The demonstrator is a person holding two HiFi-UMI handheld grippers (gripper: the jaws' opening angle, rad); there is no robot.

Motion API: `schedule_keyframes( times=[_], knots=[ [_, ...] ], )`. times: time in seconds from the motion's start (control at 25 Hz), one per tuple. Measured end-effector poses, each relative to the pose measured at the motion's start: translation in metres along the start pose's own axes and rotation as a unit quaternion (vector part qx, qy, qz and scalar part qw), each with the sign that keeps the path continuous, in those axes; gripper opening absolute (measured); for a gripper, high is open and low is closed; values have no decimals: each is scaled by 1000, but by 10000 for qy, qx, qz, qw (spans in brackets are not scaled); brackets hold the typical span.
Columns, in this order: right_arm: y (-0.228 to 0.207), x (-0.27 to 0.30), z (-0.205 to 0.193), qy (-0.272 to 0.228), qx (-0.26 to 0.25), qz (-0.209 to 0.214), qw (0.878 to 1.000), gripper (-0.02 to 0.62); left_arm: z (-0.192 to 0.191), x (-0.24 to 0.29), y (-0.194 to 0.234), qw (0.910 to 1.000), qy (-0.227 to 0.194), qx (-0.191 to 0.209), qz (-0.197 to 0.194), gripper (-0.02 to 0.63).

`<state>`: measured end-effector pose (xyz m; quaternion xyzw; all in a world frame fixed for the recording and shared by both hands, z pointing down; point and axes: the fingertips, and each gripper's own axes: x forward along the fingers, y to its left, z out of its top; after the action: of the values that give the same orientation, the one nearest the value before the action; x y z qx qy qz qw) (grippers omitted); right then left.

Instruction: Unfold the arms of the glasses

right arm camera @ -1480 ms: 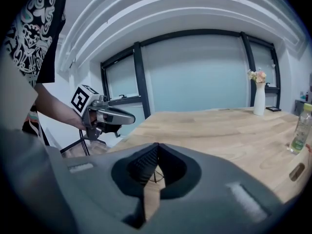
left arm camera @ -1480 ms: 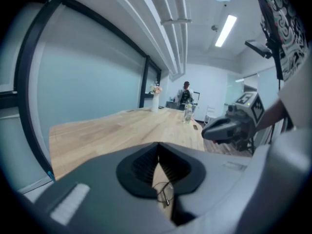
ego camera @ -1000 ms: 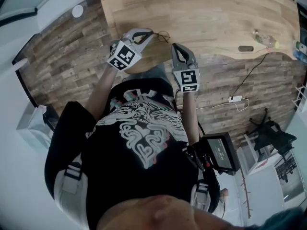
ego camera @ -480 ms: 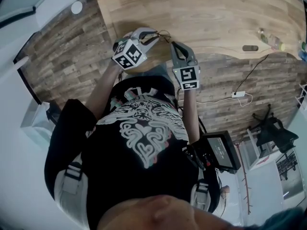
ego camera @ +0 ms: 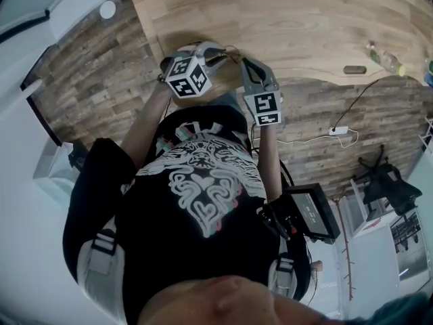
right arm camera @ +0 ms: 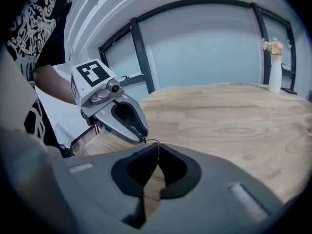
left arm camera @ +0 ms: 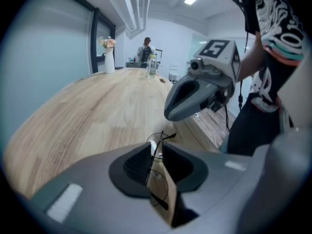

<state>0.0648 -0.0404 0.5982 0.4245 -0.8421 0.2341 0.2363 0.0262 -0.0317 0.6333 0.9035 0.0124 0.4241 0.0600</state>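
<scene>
Glasses (left arm camera: pixel 159 186) in left gripper (left arm camera: pixel 156 148), vase (left arm camera: pixel 109 60) beyond

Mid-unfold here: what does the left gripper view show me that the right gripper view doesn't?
Only the left gripper view: the rounded lenses of the thin wire-framed glasses clamped in the left gripper, plus a clear bottle and a person at the far end of the table. Only the right gripper view: the right gripper shut on one thin wire arm of the glasses. Both: the light wooden table, the white vase of flowers, and the opposite gripper close ahead.
</scene>
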Motion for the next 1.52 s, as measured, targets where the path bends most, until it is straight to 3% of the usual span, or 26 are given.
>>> schedule_keyframes(
  times=[0.24, 0.44, 0.64, 0.8, 1.04, 1.12, 1.52],
  knots=[
    [0, 2, -1, 35, 23, 4, 10000, 2, -7, 5, 8, 9986, 253, 389, 251, 1],
    [3, 3, -1, 89, 9, 26, 10000, 2, -6, 0, 6, 9988, 174, 430, 167, -3],
    [4, 12, 11, 98, -322, 168, 9993, 2, 2, -17, 9, 9959, -389, 748, 312, -5],
    [4, 20, 19, 277, -934, 403, 9944, 2, 16, -44, 14, 9919, -1092, 546, 339, -8],
    [26, 37, 5, 962, -2335, 939, 9630, 15, 9, -52, 5, 9878, -1426, 623, -2, -8],
    [32, 44, 2, 1087, -2602, 1024, 9539, 49, 10, -54, 3, 9872, -1470, 614, -20, -9],
    [53, 65, 3, 1542, -3869, 1266, 9003, 49, 5, -58, -7, 9871, -1419, 739, -83, -9]
  ],
)
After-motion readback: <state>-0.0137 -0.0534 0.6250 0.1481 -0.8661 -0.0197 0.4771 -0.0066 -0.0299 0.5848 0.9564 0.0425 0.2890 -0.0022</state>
